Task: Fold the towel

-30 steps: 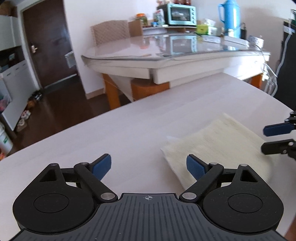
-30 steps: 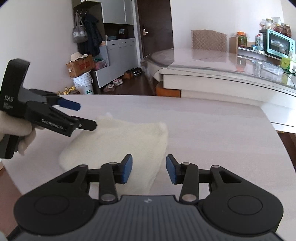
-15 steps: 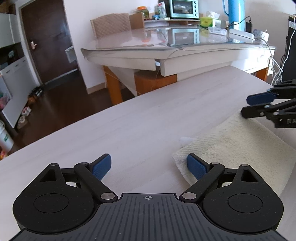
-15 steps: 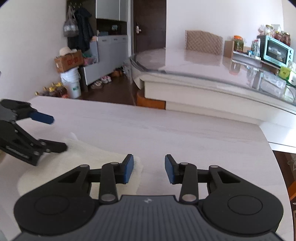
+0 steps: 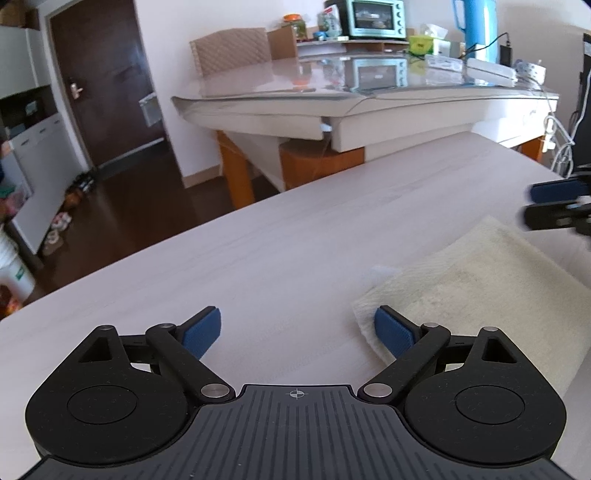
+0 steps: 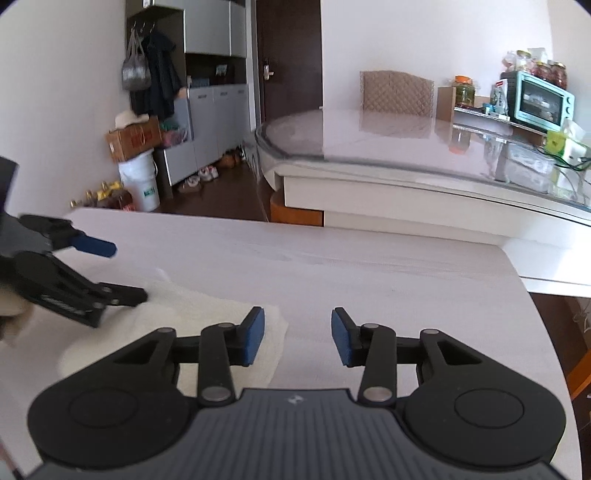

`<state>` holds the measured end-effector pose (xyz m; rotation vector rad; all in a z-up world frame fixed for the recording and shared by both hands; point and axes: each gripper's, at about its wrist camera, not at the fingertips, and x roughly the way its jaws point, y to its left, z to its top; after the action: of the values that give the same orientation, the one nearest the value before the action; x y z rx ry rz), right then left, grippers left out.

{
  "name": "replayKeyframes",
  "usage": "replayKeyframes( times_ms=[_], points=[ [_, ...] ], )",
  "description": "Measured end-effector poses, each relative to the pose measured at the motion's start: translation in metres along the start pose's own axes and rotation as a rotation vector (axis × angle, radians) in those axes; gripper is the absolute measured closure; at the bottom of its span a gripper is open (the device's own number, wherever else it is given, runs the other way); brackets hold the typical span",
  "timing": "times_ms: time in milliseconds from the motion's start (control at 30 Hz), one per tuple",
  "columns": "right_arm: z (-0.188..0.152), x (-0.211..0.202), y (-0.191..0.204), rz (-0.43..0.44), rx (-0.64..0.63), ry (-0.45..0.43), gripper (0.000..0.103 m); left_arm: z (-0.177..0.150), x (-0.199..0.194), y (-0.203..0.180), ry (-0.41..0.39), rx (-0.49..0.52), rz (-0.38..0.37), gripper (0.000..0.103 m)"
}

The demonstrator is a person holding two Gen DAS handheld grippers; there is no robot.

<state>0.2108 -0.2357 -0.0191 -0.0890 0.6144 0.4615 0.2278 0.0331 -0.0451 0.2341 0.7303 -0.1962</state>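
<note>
A cream towel [image 5: 476, 291] lies folded flat on the pale table [image 5: 280, 258]. My left gripper [image 5: 297, 334] is open and empty, low over the table, its right pad over the towel's left corner. My right gripper [image 6: 297, 336] is open and empty, its left pad over the towel's [image 6: 207, 314] right corner. In the left wrist view the right gripper [image 5: 550, 206] shows at the far right, above the towel's far edge. In the right wrist view the left gripper [image 6: 107, 269] shows at the left, open, above the towel.
A glass-topped dining table [image 5: 369, 96] stands behind, with a toaster oven [image 5: 375, 18] and a blue jug [image 5: 476, 26] on it. The work table's right edge [image 6: 532, 306] lies near my right gripper. Dark floor [image 5: 122, 210] drops off to the left.
Both grippers have drawn back from over the towel toward its near corners. In the left wrist view the right gripper has moved further right. Both stay open.
</note>
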Motion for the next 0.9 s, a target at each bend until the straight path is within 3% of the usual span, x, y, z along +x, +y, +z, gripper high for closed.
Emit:
replayKeyframes(
  times_ms=[167, 300, 600, 800, 900],
  points=[
    [-0.023, -0.025, 0.017, 0.000, -0.069, 0.020, 0.059, -0.005, -0.006, 0.008, -0.008, -0.043, 0.005, 0.009],
    [-0.038, -0.020, 0.027, -0.019, -0.112, 0.061, 0.059, -0.005, -0.016, 0.009, -0.025, -0.062, -0.008, 0.009],
    [-0.038, -0.045, 0.025, -0.012, 0.016, 0.006, 0.056, -0.017, -0.055, -0.001, -0.057, -0.077, -0.019, 0.009],
    [-0.047, -0.064, 0.033, -0.017, 0.051, -0.006, 0.048, -0.041, -0.076, -0.014, -0.059, -0.118, -0.025, 0.009],
    [-0.048, -0.073, 0.037, -0.022, 0.065, -0.018, 0.030, -0.053, -0.085, -0.020, -0.056, -0.116, -0.014, 0.009]
  ],
)
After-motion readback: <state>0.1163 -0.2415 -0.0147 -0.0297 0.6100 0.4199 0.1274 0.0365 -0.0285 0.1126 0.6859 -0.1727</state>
